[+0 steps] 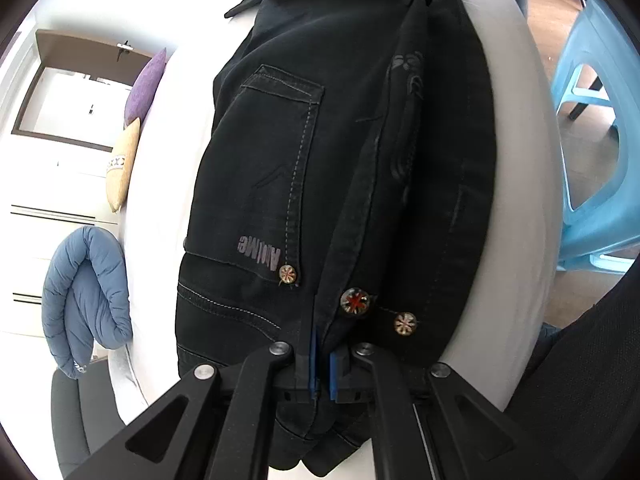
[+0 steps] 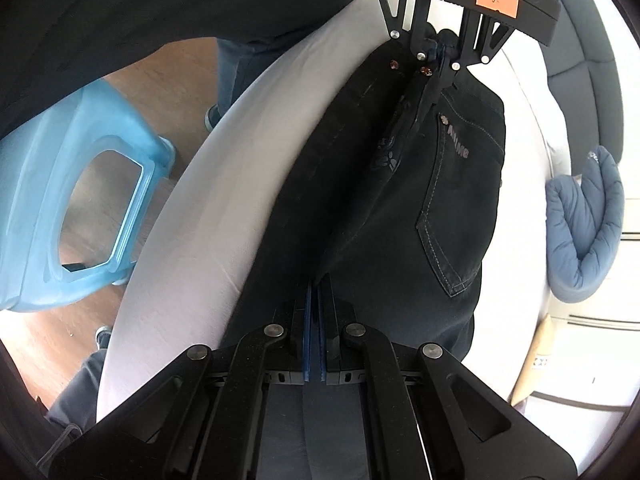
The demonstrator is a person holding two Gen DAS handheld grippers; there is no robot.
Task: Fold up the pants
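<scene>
Left gripper (image 1: 322, 364): clamped on pants (image 1: 280, 168) waistband.
Right gripper (image 2: 314, 332): pinching the fabric edge.
Long axis: six to twelve o'clock between both grippers.

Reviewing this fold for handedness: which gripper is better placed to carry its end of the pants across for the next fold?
Likely the right gripper: it pinches the pants along the lighter leg portion, while the left gripper clamps the bulky waistband by the buttons, better suited as the anchor.
</scene>
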